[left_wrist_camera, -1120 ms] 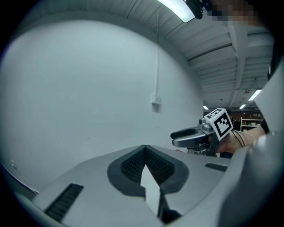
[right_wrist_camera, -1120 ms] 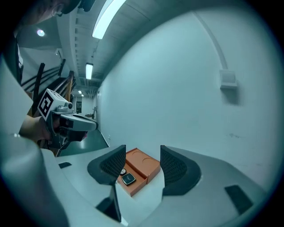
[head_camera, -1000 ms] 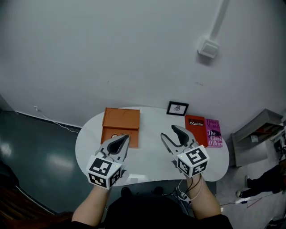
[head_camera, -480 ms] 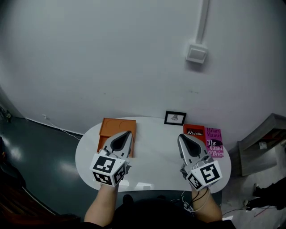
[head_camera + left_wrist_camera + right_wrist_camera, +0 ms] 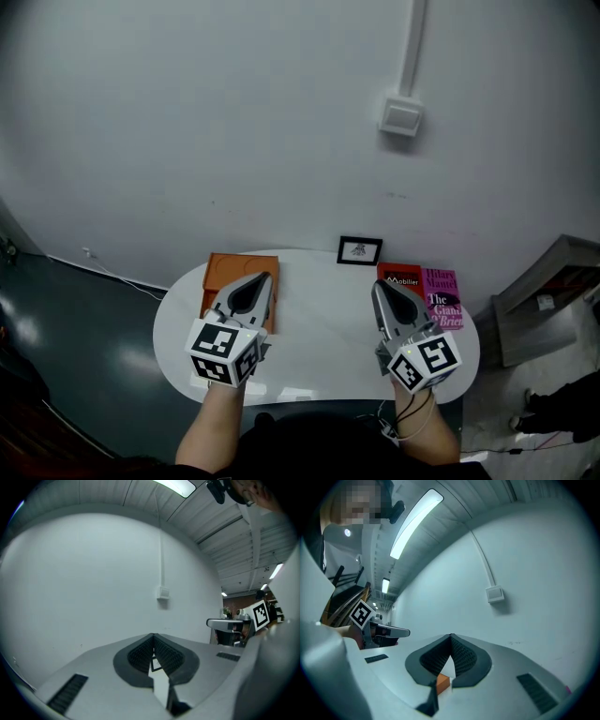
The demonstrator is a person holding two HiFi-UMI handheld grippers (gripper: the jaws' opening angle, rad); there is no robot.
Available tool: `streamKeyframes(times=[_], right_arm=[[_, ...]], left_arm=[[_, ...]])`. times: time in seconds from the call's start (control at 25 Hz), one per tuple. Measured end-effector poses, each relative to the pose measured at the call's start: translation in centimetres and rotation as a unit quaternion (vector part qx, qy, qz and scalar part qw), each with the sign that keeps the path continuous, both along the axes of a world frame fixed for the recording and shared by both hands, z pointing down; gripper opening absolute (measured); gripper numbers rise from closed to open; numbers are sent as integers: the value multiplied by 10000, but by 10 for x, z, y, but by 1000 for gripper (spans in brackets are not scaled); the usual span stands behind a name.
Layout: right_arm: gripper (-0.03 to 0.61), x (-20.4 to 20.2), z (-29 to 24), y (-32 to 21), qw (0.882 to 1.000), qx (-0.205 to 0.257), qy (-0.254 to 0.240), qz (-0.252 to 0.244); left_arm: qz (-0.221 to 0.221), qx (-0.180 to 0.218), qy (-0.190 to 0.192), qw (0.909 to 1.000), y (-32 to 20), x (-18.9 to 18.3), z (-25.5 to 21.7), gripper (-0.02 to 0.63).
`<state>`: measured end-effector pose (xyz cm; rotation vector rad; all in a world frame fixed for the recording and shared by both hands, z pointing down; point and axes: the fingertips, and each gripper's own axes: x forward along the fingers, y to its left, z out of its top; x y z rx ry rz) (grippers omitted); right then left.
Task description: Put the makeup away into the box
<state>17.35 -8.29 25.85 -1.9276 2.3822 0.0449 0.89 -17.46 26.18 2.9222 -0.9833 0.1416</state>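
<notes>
Pale wall [image 5: 234, 141] is seen behind a white oval table [image 5: 319, 323], viewed steeply from above. An orange box [image 5: 234, 265] is set at about ten o'clock on the tabletop, a small framed picture [image 5: 360, 250] at twelve and two books [image 5: 422, 286] at two. No makeup is made out anywhere. Whether any lies in the box cannot be told, since its near part is covered by the left gripper [image 5: 261, 279].

Both tools are held level over the table. The left gripper's jaws are pressed together on nothing. The right gripper [image 5: 378, 286] has just been closing and is clenched, equally empty.

The box is judged stiff, light and smooth-sided, best taken by an edge or wall rather than across its flat top. Makeup items are expected to be small, slick and apt to roll, so a grip across the middle is advised.
</notes>
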Motion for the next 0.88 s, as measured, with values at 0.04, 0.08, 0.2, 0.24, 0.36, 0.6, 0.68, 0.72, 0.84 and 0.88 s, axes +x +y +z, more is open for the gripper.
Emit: streamKeyframes(times=[0.04,0.08,0.2,0.24,0.36,0.6,0.68,0.72,0.84,0.88], right_arm=[[34,0,-1,-1,10000,1,20,18],[34,1,-1,-2,10000,-1,23,24],[34,0,-3,-15,10000,-44,-51,-45],[34,-1,-4,-20,10000,-74,-27,-58],[34,-11,-8,-25,9994,-91,343,-33],[34,-19,-5,-20,9995,-73,312,-76],[34,-19,-4,-18,9995,-94,278,-70],[34,-20,-4,-16,9996,-104,268,-71],[34,-24,-2,-12,9996,-117,247,-111],[34,-26,-1,-11,9996,-121,240,-128]], left_arm=[[19,-11,-17,10000,1,0,3,5],[37,-14,-41,10000,1,1,6,5],[37,7,-140,9999,-3,3,13,5],[24,18,-177,9998,-6,3,15,5],[-45,60,-156,9999,-8,0,15,5],[-48,111,-70,9999,0,-5,11,5],[-75,86,-91,9999,0,-8,13,5],[-89,69,-100,9999,1,-10,15,5],[-111,35,-111,9999,5,-15,17,5],[-115,29,-115,9999,6,-17,18,5]])
